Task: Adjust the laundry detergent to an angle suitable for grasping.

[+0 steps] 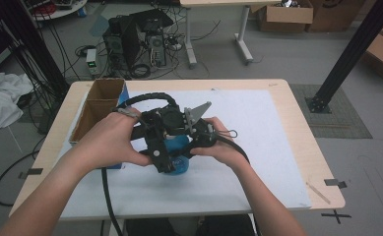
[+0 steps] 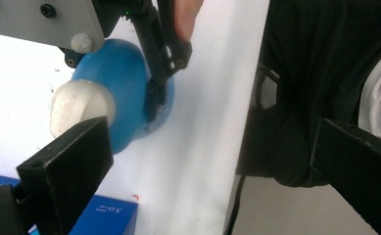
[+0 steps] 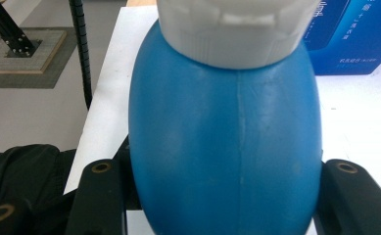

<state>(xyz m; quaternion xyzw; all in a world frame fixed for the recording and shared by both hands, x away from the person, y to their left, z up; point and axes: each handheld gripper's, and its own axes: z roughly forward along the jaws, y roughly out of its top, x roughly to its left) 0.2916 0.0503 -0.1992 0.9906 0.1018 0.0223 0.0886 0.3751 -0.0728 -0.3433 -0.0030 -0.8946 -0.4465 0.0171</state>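
A blue bottle (image 3: 225, 137) with a white cap (image 3: 232, 29) is held just above the white mat, near the table's middle (image 1: 179, 146). My right gripper (image 3: 225, 186) is shut on the bottle's round body, one jaw on each side. In the left gripper view the bottle (image 2: 124, 83) lies sideways, its white cap (image 2: 80, 105) just above one jaw. My left gripper (image 2: 207, 142) is open wide, with the cap beside one jaw and not between the two. In the high view both grippers (image 1: 172, 130) crowd together over the bottle.
A blue carton (image 3: 349, 39) lies on the mat close to the bottle. An open cardboard box (image 1: 98, 105) with two compartments stands at the table's left. The white mat (image 1: 263, 147) covers most of the table. The person's dark clothing (image 2: 300, 98) is at the near edge.
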